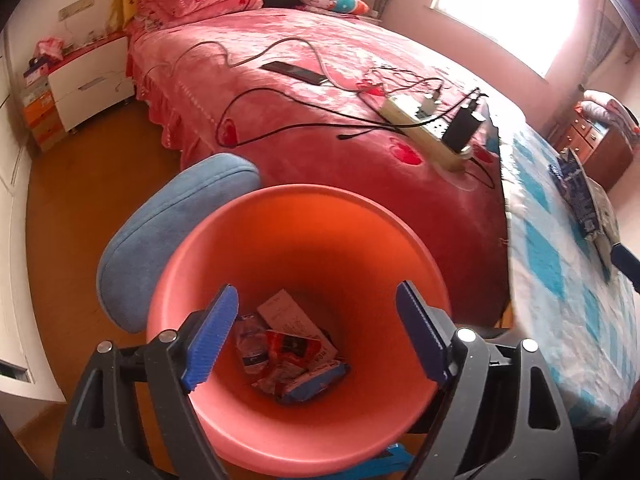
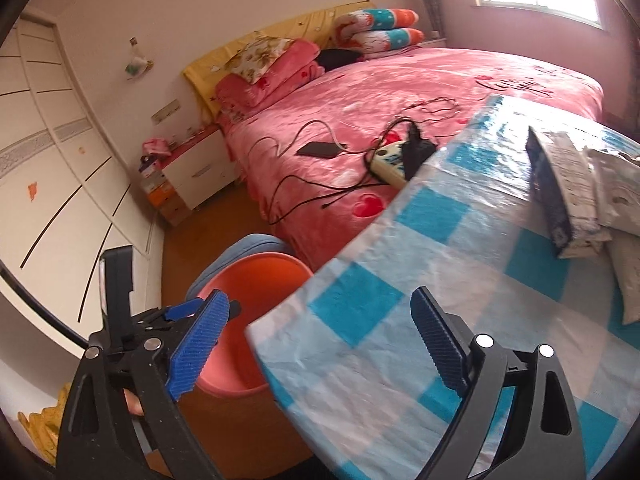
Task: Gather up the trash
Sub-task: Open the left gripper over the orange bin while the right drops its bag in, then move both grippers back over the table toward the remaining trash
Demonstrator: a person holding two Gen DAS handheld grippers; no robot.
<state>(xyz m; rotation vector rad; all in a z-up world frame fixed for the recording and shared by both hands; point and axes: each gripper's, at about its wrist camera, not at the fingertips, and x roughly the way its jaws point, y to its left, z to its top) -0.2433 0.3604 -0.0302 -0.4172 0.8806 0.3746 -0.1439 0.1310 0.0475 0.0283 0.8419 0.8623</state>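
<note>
From the left wrist, the left gripper (image 1: 316, 336) hung empty, jaws spread, directly above the bin (image 1: 240, 432) holding wrappers (image 1: 296, 360). From the right wrist, the right gripper (image 2: 320, 344) gaped empty over the table (image 2: 360, 360); remaining packets (image 2: 580, 192) lay ahead-right, nearer it.

1. Left gripper (image 1: 316, 334): the jaws stand wide apart with nothing between the blue pads (image 1: 210, 340). It points steeply downward.
2. Its two black finger arms splay outward from the bottom of the left wrist view, the left pad facing inward, the right pad edge-on.
3. Right gripper (image 2: 320, 344): the jaws are spread wide and the pads (image 2: 198, 346) press on nothing. It tilts downward, less steeply.
4. In the right wrist view the left gripper's body (image 2: 120, 312) shows just left of the right gripper's left finger.
5. A fingertip (image 2: 134, 402) of the person's hand shows below it.
</note>
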